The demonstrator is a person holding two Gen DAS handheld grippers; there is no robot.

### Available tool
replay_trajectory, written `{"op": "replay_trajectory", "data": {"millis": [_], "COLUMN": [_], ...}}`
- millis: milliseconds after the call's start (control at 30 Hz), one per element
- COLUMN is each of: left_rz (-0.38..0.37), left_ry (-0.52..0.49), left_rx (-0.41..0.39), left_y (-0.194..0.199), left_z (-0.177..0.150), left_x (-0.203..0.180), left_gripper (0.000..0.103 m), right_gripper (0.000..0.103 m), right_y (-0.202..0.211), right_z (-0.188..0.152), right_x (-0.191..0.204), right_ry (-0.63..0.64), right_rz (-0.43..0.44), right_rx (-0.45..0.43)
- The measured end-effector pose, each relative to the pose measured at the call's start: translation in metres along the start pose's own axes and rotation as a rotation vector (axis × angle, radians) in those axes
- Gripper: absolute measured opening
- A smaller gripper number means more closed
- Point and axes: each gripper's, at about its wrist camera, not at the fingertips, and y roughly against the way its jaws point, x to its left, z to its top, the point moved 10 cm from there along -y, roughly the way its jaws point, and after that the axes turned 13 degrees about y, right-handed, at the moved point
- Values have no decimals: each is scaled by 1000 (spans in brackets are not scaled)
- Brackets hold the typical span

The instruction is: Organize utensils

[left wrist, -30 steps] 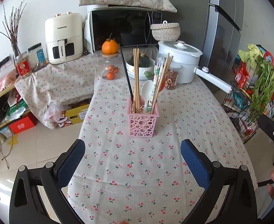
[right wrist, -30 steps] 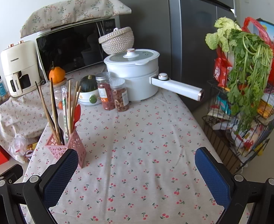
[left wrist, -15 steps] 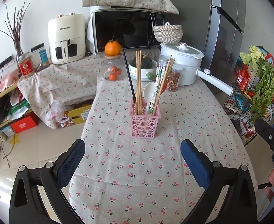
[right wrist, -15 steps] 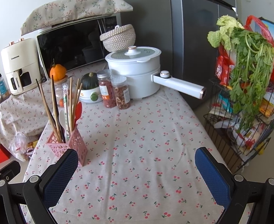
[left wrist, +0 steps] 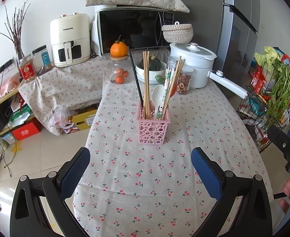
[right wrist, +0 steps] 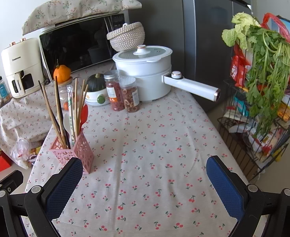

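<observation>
Holder: pink holder (left wrist: 153, 127) stands upright on the cherry-print surface (left wrist: 149, 177); everything below is placed from it.
Utensils: chopsticks (left wrist: 146, 83), one black stick (left wrist: 135, 75), a wrapped pair (left wrist: 164, 90), a white spoon (left wrist: 158, 96) and, seen from the right wrist, a red spoon (right wrist: 84, 113); all stand inside the holder.
Axis: long axes near vertical, handles down; tips fan outward above the rim; the black stick leans left, the wrapped pair right.
Left tool (left wrist: 140, 167): empty, pads wide apart; hangs in front of the holder, not touching.
Right tool (right wrist: 144, 177): empty, pads wide apart; the holder sits just beyond its left pad (right wrist: 66, 183).
Risk: the holder looks light and top-heavy; a pad brushing its wall, or the leaning sticks, could tip it; sticks would scatter toward the jars (left wrist: 182, 82) behind it.
</observation>
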Motion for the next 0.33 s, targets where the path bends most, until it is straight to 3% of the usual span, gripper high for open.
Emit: {"op": "replay_trajectory", "data": {"millis": [333], "left_rz": [15], "left_ry": [8], "left_rx": [15], "left_y": [-8], "left_z": [-1], "left_x": [3], "left_gripper": [103], "right_gripper": [103], "right_y": [-9], "right_z": [-3], "right_x": [4], "right_ry": [5], "right_rz": [11], "right_rx": [13]}}
